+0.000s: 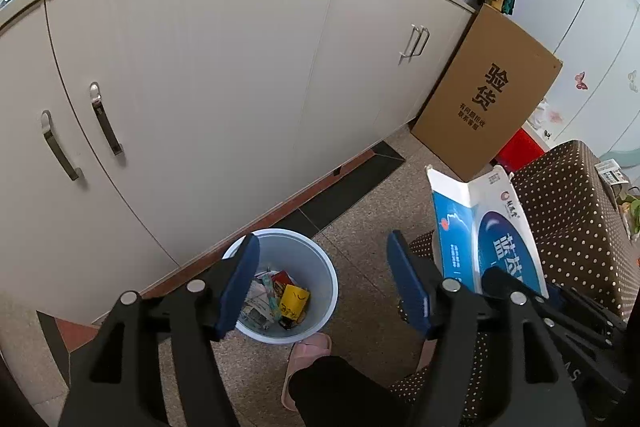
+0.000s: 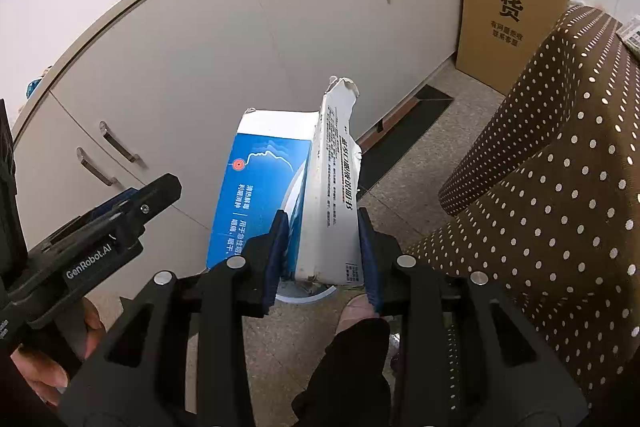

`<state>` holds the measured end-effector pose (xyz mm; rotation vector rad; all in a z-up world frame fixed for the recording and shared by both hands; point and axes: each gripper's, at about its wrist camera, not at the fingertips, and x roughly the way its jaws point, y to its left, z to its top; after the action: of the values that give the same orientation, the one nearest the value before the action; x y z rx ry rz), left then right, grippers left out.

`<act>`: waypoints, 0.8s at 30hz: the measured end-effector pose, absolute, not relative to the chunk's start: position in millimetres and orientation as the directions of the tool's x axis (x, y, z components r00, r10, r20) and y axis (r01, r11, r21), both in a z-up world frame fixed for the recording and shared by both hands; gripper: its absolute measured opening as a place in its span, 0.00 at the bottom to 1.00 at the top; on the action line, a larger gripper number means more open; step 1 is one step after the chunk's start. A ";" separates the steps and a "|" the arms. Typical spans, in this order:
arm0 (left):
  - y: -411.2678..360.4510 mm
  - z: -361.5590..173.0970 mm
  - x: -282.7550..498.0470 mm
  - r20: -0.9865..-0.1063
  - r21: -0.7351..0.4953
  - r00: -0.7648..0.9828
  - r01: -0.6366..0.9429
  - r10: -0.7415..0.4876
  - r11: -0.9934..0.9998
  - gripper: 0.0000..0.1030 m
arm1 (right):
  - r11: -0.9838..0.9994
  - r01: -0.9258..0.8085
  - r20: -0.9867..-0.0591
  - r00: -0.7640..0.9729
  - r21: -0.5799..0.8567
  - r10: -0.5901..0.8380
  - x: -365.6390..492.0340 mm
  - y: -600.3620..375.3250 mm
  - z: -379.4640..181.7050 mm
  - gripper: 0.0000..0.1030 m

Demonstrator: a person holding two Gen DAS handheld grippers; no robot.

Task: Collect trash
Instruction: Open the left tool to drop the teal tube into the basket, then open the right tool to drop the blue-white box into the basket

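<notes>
A pale blue trash bin [image 1: 320, 269] stands on the floor by the cabinets, with wrappers and a yellow packet inside. My left gripper [image 1: 322, 255] is open and empty above it. My right gripper [image 2: 322, 223] is shut on a torn blue-and-white carton [image 2: 280, 179], held upright above the floor. The carton [image 1: 480, 223] also shows in the left wrist view, to the right of the bin. In the right wrist view only a sliver of the bin's rim [image 2: 304, 295] shows below the carton.
White cabinets [image 1: 200, 87] with metal handles run along the back. A large cardboard box [image 1: 484, 95] leans at their right end. A brown polka-dot covered surface [image 2: 560, 187] is at the right. A pink slipper [image 1: 304, 359] and a leg are near the bin.
</notes>
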<state>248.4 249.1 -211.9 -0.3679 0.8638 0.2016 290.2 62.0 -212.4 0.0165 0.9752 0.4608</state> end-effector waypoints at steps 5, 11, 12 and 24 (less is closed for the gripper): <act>250.1 -212.4 246.8 -0.772 -0.237 0.635 -0.322 0.023 0.917 0.63 | 0.900 -0.376 -0.791 0.472 0.219 0.389 288.3 66.4 -210.0 0.33; 254.9 -211.7 244.8 -0.769 -0.236 0.639 -0.331 0.033 0.914 0.64 | 0.895 -0.388 -0.790 0.467 0.222 0.398 288.0 77.3 -210.2 0.33; 256.8 -212.0 244.1 -0.769 -0.236 0.639 -0.335 0.035 0.912 0.64 | 0.894 -0.391 -0.790 0.466 0.221 0.399 288.4 80.1 -210.9 0.33; 288.3 -210.9 232.1 -0.772 -0.163 0.614 -0.440 0.163 0.883 0.66 | 0.865 -0.433 -0.774 0.444 0.255 0.451 305.8 120.2 -225.4 0.66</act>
<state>232.1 288.3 -210.9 -0.3564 0.8432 0.3560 305.8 120.2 -225.4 0.0210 0.9663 0.5479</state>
